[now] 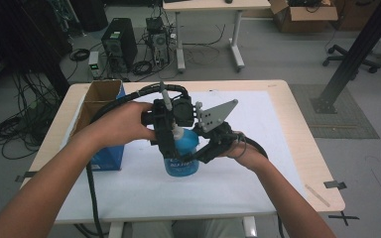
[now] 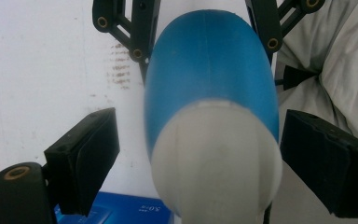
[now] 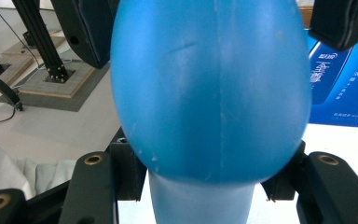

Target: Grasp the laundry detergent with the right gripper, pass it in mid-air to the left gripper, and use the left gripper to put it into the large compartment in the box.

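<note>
On the worktop [image 1: 278, 129], left of centre, stands a box [image 1: 101, 106]. Our left gripper [image 1: 167, 130] sits over the blue bottle's [image 1: 182, 153] white cap [image 2: 216, 161], jaws open either side. Our right gripper [image 1: 213, 148] clamps the bottle's body; we judge the cap not yet gripped, so opening remains.

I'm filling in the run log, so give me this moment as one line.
object: blue bottle upright on table | right gripper: shut on bottle | left gripper: jaws open around white cap | beside: blue box
</note>
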The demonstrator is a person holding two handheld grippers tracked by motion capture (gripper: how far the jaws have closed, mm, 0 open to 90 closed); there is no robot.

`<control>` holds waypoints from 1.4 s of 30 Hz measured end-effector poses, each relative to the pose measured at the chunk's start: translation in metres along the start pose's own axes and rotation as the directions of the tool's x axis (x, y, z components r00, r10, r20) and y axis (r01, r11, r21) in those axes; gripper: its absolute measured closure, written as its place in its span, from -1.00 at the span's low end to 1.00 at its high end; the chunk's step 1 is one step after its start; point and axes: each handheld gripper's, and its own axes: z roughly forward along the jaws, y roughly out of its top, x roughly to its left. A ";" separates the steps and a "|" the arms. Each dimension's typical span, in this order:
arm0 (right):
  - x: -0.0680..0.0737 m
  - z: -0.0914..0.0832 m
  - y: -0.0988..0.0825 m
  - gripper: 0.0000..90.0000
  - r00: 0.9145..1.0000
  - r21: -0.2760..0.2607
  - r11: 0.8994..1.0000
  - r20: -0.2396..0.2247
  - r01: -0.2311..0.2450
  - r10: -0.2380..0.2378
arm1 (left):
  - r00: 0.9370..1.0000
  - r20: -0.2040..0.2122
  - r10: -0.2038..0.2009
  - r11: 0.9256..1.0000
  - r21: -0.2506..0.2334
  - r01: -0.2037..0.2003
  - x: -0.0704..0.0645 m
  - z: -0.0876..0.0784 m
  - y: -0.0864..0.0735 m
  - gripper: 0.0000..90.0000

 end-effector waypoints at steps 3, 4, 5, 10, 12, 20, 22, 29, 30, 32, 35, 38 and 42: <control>0.000 0.000 0.000 -0.03 1.000 0.001 1.000 -0.003 -0.001 0.001 | 1.000 0.001 0.002 1.000 0.001 -0.002 0.000 0.001 0.000 -0.71; 0.000 0.000 0.000 -0.03 1.000 0.001 1.000 -0.003 -0.001 0.001 | 1.000 0.001 0.001 1.000 0.000 -0.001 0.000 0.001 0.000 -0.71; -0.001 0.001 0.000 -0.03 1.000 0.003 1.000 -0.003 -0.001 0.001 | 1.000 0.002 0.002 1.000 -0.001 -0.002 0.000 0.001 0.001 -0.69; -0.001 0.001 0.000 -0.03 1.000 0.000 1.000 -0.004 -0.001 0.001 | 1.000 0.014 0.007 1.000 0.002 -0.007 0.000 0.003 0.001 -0.61; -0.001 0.001 0.000 -0.03 1.000 -0.002 1.000 -0.008 0.001 -0.001 | 1.000 0.016 0.008 1.000 0.003 -0.008 0.000 0.003 0.001 -0.56; 0.000 0.001 0.000 -0.03 1.000 -0.002 1.000 -0.005 -0.002 0.002 | 1.000 0.017 0.006 1.000 0.007 -0.006 0.000 0.004 0.001 -0.47; 0.000 0.001 0.000 -0.04 1.000 -0.002 1.000 -0.006 0.000 0.000 | 1.000 0.019 0.007 1.000 0.006 -0.008 0.000 0.004 0.001 -0.42; 0.000 0.000 0.000 -0.04 1.000 -0.013 1.000 -0.008 -0.003 0.003 | 1.000 0.018 0.001 1.000 0.006 -0.001 0.000 0.004 0.001 -0.32; 0.000 0.000 0.000 -0.04 1.000 -0.013 1.000 -0.008 -0.003 0.003 | 1.000 0.018 0.001 1.000 0.006 -0.001 0.000 0.004 0.001 -0.32; 0.000 0.000 0.000 -0.04 1.000 -0.012 1.000 -0.006 -0.002 0.002 | 1.000 0.020 0.002 1.000 0.013 -0.002 0.000 0.005 0.001 -0.31; 0.000 0.000 -0.001 -0.04 1.000 -0.010 1.000 -0.008 -0.003 0.003 | 1.000 0.020 0.001 1.000 0.009 -0.001 0.000 0.005 0.001 -0.27; 0.000 0.000 -0.001 -0.03 1.000 -0.009 1.000 -0.007 -0.002 0.002 | 1.000 0.025 -0.002 1.000 0.010 0.002 0.001 0.005 0.001 -0.24; 0.000 0.000 -0.001 -0.03 1.000 -0.008 1.000 -0.005 -0.003 0.003 | 0.999 0.035 -0.003 1.000 0.014 0.002 0.002 0.006 0.002 -0.17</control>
